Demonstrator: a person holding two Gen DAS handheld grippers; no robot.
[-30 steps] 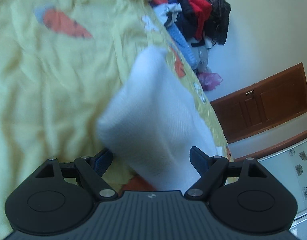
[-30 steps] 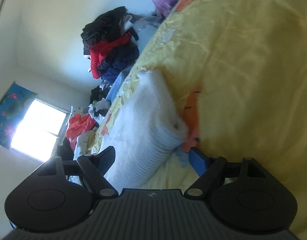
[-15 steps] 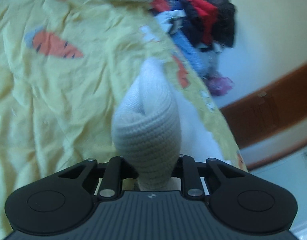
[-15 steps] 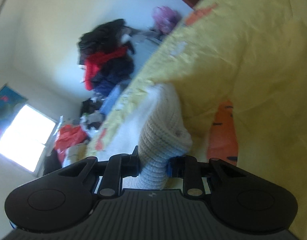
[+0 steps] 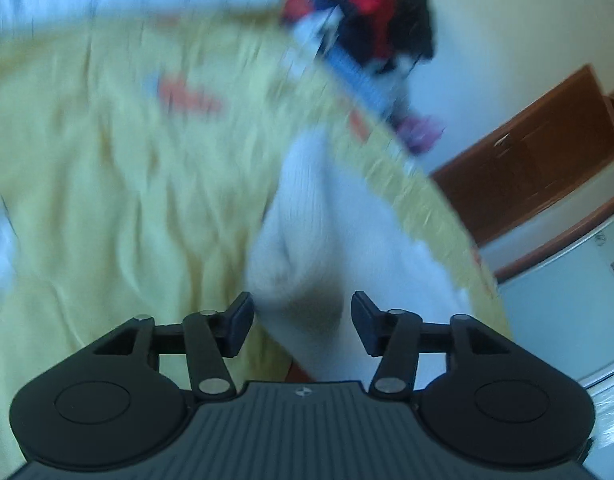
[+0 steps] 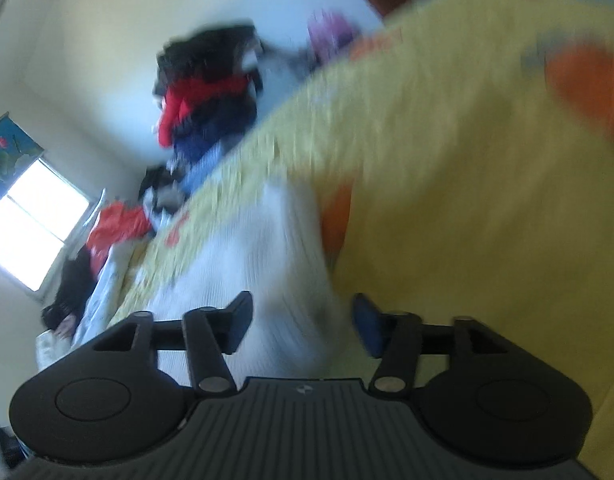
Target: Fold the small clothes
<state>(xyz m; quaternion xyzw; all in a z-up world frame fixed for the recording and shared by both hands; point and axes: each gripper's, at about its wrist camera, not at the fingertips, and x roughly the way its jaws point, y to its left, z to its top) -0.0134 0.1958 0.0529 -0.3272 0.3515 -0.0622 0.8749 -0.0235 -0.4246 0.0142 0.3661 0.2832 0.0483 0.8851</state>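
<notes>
Ribbed white knit garment [image 5: 319,216] lies rolled on wrinkled yellow sheet [image 5: 119,200], between opening left gripper [image 5: 301,322] and right gripper [image 6: 301,322] jaws, unclamped.

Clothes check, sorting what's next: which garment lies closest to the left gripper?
The white knit garment, lying between the left gripper's opening jaws; the other clothes are piled far off by the wall.

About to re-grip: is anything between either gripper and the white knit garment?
Nothing visible. The white knit garment lies on the yellow sheet, reaching between the opening jaws of the left gripper and the right gripper. The clothes pile sits well beyond.
</notes>
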